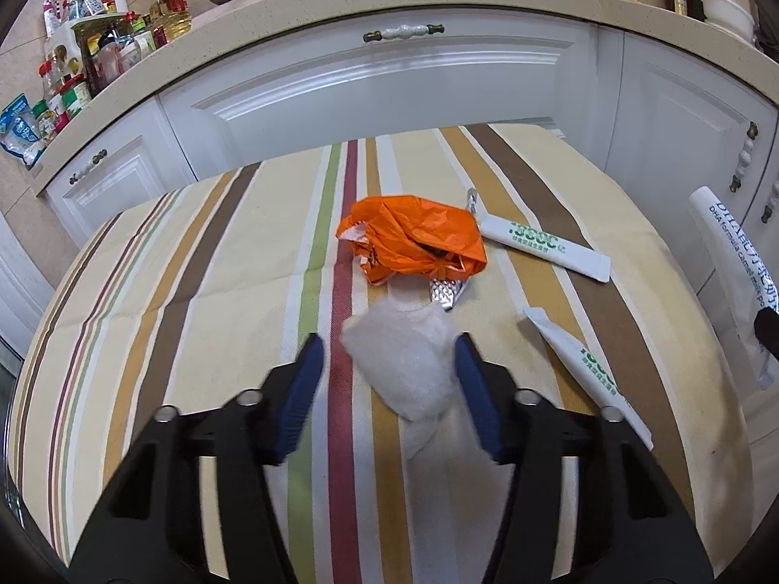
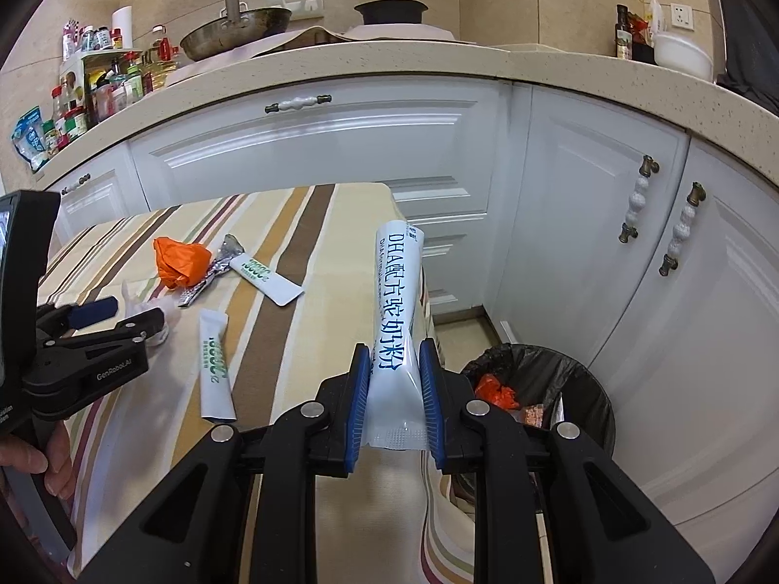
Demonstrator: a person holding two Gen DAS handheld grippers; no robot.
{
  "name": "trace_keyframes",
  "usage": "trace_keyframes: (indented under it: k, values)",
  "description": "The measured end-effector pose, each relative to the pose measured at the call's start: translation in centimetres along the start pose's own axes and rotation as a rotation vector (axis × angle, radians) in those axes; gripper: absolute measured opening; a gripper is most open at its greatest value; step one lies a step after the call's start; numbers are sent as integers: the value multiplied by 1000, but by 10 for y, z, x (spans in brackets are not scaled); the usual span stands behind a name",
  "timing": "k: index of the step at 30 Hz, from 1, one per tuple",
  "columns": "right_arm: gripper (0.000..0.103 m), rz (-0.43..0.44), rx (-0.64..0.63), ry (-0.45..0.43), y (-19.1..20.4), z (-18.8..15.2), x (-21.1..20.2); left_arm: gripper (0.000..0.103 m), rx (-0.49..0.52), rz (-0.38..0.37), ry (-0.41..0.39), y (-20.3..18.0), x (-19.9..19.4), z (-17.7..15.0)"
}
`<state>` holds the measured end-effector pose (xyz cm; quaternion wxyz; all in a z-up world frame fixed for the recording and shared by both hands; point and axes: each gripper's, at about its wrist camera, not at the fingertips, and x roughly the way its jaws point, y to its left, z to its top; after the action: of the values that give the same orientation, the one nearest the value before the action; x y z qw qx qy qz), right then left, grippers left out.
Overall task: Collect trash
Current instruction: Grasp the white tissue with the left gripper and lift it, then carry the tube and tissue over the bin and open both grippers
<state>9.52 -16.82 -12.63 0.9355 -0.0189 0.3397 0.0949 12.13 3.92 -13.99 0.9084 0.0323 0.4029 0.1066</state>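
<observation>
My left gripper (image 1: pixel 389 350) is open around a crumpled white tissue (image 1: pixel 404 365) lying on the striped tablecloth (image 1: pixel 219 263); the tissue touches the right finger. Beyond it lie an orange plastic bag (image 1: pixel 414 238), a foil wrapper (image 1: pixel 445 292) and two white sachets (image 1: pixel 545 246) (image 1: pixel 589 370). My right gripper (image 2: pixel 394 365) is shut on a white sachet with blue print (image 2: pixel 395 311), held upright at the table's right edge, left of the black-lined trash bin (image 2: pixel 540 389). The left gripper (image 2: pixel 117 316) shows in the right wrist view.
White cabinets (image 2: pixel 341 155) with handles stand behind and right of the table. The counter (image 2: pixel 438 63) holds a pan, a pot and bottles. The bin holds orange trash (image 2: pixel 494 389). The floor (image 2: pixel 467 326) lies between table and cabinets.
</observation>
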Motion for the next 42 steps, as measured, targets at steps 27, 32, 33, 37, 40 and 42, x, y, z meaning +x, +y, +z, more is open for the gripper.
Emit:
trace_keyframes:
  k: [27,32,33,37,40,42]
  values:
    - [22,-42,18,-24,-12,0,-6,20,33,33,-88,12,-40,-2]
    - [22,-68,36,-35,-26,-2,-11,20,56,-9,-125,-7,-52,6]
    - [22,-72,40,-37,-29,-3,-11,20,66,-23,-134,-15,-55,9]
    - [22,-104,70,-47,-48,-4,-16,20,98,-80,-157,-46,-63,18]
    - [22,-131,96,-53,-66,-6,-18,20,125,-120,-171,-71,-66,23]
    - [22,-150,113,-55,-77,-8,-18,20,144,-152,-172,-92,-66,28]
